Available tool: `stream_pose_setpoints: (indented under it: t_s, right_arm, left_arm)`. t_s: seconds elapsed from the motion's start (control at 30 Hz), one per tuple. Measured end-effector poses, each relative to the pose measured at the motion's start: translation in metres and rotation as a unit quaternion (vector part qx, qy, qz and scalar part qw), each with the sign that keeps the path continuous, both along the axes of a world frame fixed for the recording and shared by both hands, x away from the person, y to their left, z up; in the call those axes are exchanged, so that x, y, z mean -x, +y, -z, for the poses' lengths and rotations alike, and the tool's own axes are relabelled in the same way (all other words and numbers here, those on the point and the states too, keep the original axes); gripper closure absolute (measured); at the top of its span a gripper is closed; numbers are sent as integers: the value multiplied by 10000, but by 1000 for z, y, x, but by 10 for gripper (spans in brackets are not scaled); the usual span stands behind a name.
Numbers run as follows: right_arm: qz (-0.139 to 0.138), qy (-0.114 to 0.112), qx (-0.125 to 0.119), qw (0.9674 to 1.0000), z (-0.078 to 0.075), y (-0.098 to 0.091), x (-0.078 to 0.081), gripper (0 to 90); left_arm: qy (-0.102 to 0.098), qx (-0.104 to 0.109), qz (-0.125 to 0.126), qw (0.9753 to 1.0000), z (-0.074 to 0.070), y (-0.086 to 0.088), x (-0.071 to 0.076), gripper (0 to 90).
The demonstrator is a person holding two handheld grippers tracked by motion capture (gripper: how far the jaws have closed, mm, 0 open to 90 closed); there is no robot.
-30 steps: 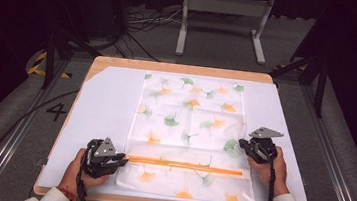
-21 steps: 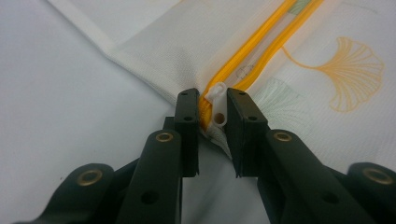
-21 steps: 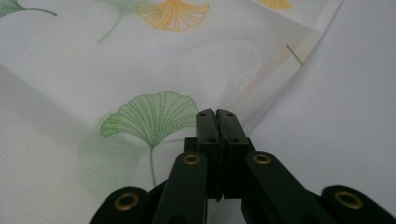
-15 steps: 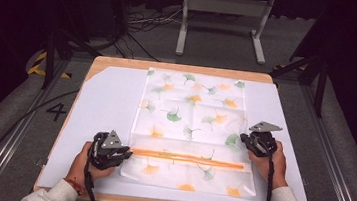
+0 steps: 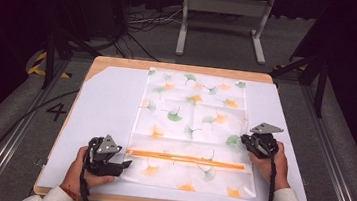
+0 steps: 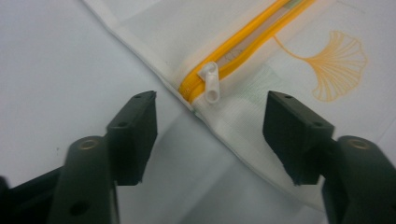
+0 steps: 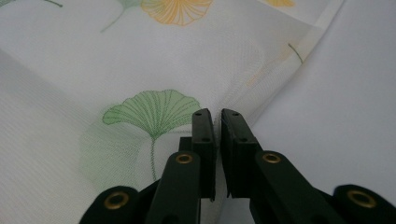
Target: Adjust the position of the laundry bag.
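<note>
- High view: I count one mesh bag (image 5: 191,127) with ginkgo print, flat on the white table cover (image 5: 110,108), and one orange zipper (image 5: 185,159) across its near part. Two grippers: left gripper (image 5: 122,166) at the zipper's left end, right gripper (image 5: 245,140) at the bag's right edge.
- Left gripper view: left gripper (image 6: 210,121) just opened, jaws wide, released. One white zipper pull (image 6: 211,84) lies just beyond them, untouched.
- Right gripper view: right gripper (image 7: 217,116) nearly closed, clenched on a pinch of the bag's right edge; mesh puckers at the tips.
</note>
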State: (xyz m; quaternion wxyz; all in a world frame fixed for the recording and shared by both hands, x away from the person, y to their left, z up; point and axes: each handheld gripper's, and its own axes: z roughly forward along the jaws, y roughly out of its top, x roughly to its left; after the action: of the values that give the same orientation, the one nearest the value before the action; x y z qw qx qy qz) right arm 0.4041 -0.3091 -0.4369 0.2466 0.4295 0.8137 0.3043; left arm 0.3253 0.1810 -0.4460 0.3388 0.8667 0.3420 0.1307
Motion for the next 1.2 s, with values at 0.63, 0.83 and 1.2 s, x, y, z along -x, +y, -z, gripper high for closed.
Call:
stream_pose_setpoints:
  t_s: [0.63, 0.83, 1.2]
  right_arm:
    - [-79, -128, -96, 9998, -2, -3, 10, 486]
    - [-202, -184, -62, 9996, -4, 1, 13, 468]
    - [-562, -243, 5, 9981, -6, 15, 22, 463]
  left_arm:
    - [141, -30, -46, 9999, 2, -13, 15, 704]
    - [164, 133, -111, 9997, 3, -7, 11, 852]
    - [53, 215, -85, 9997, 1, -2, 14, 829]
